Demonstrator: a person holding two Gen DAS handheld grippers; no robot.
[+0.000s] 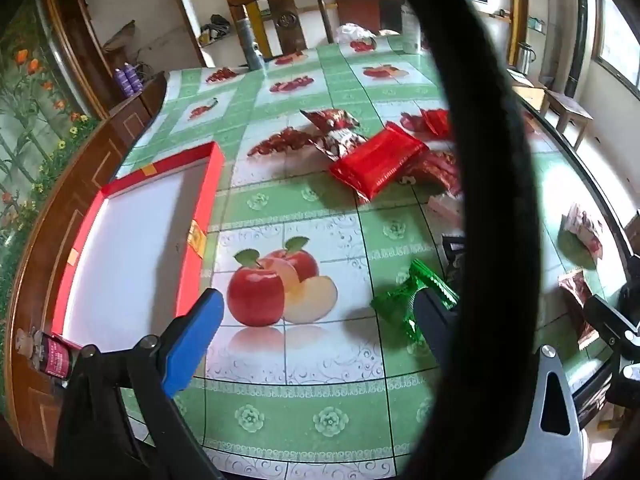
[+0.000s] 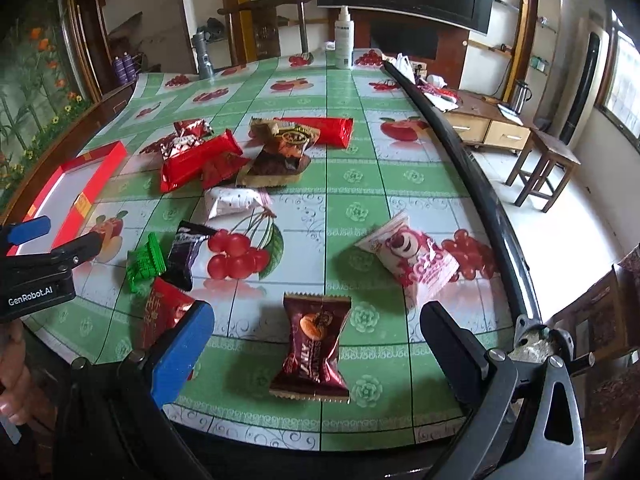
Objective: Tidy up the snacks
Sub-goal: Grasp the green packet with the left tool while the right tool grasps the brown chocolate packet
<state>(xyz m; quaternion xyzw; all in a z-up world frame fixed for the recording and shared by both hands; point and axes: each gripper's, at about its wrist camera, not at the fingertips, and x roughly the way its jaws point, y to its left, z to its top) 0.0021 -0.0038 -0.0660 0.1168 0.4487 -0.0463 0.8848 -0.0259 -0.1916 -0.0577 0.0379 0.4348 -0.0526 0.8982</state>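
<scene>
Snack packets lie scattered on a green fruit-print tablecloth [image 2: 360, 184]. My right gripper [image 2: 318, 344] is open above the near edge; a dark red packet [image 2: 314, 348] lies flat on the cloth between its fingers, untouched. A pink bear packet [image 2: 408, 256] lies to its right, and a red packet [image 2: 164, 312] beside the blue finger [image 2: 184, 348]. My left gripper [image 1: 316, 320] is open over the apple print, holding nothing, with a green candy [image 1: 416, 296] at its black finger [image 1: 432, 320]. An open red box [image 1: 132, 248] with a white inside lies to its left.
A thick black cable [image 1: 480, 160] crosses the left wrist view and hides part of the pile of red bars [image 1: 376, 160]. A black packet [image 2: 186, 252], a white packet [image 2: 236, 200] and brown packets [image 2: 280, 152] lie mid-table. A spray bottle [image 2: 344, 40] stands at the far edge.
</scene>
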